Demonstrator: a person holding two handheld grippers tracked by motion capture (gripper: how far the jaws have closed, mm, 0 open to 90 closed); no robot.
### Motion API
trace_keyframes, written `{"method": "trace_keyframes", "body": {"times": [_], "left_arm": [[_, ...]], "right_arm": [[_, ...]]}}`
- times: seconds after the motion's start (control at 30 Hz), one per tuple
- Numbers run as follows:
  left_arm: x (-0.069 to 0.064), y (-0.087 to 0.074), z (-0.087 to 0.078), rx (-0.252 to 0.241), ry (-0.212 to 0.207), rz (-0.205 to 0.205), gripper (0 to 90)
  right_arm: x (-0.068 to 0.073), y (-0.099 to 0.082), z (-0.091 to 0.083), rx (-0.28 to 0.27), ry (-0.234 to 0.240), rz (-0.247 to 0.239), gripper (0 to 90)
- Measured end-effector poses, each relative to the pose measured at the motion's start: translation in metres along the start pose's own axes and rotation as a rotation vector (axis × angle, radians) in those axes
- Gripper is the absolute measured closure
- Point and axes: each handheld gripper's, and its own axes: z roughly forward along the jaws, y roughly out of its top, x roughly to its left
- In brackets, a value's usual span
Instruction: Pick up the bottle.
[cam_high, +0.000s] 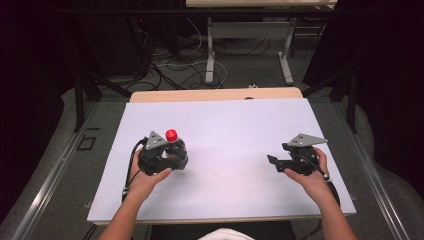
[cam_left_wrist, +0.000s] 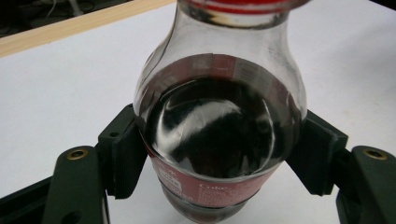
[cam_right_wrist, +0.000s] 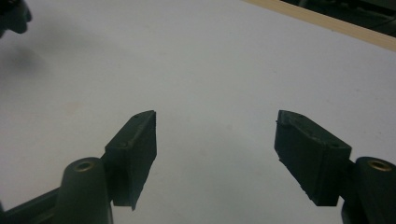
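Item: small clear plastic cola bottle (cam_high: 176, 145), bulbous shoulder, glossy dark liquid, red screw cap, red wrap label with partly legible white "Coke" lettering; sits at 9 o'clock on matte white tabletop (cam_high: 230, 130). Left gripper (cam_left_wrist: 219, 154): ribbed black pads clamped on bottle's waist. Right gripper (cam_right_wrist: 215, 154), at 3 o'clock: jaws parted, nothing between.

Overhead forward view; two close gripper-mounted views

The left gripper (cam_high: 172, 159) grips a red-capped bottle (cam_high: 175, 145) at near left; the right gripper (cam_high: 274, 162) hovers empty, well apart.
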Motion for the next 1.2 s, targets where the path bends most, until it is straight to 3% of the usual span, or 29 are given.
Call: {"method": "trace_keyframes", "body": {"times": [0.13,0.3,0.37,0.6,0.77,0.87,0.97,1.2], "left_arm": [[-0.011,0.009,0.008,-0.022,-0.012,0.013,29.7],[-0.024,0.015,0.019,-0.015,-0.039,0.033,29.7],[-0.029,0.017,0.023,-0.007,-0.047,0.042,29.7],[-0.044,0.015,0.033,0.000,-0.094,0.065,29.8],[-0.052,0.010,0.040,0.019,-0.117,0.087,29.7],[-0.058,0.007,0.044,0.042,-0.137,0.094,29.7],[-0.065,0.005,0.049,0.041,-0.141,0.102,29.7],[-0.075,0.004,0.051,0.049,-0.167,0.124,29.7]], "right_arm": [[0.009,0.015,0.002,-0.007,0.043,-0.015,32.3],[0.021,0.038,0.004,-0.036,0.106,-0.017,32.2],[0.027,0.047,0.005,-0.043,0.128,-0.039,32.3],[0.054,0.073,0.016,-0.068,0.205,-0.092,36.0],[0.072,0.085,0.024,-0.082,0.303,-0.129,39.1],[0.083,0.090,0.027,-0.079,0.313,-0.153,39.9],[0.091,0.093,0.028,-0.085,0.311,-0.180,46.9],[0.098,0.091,0.030,-0.083,0.348,-0.131,49.3]]}}
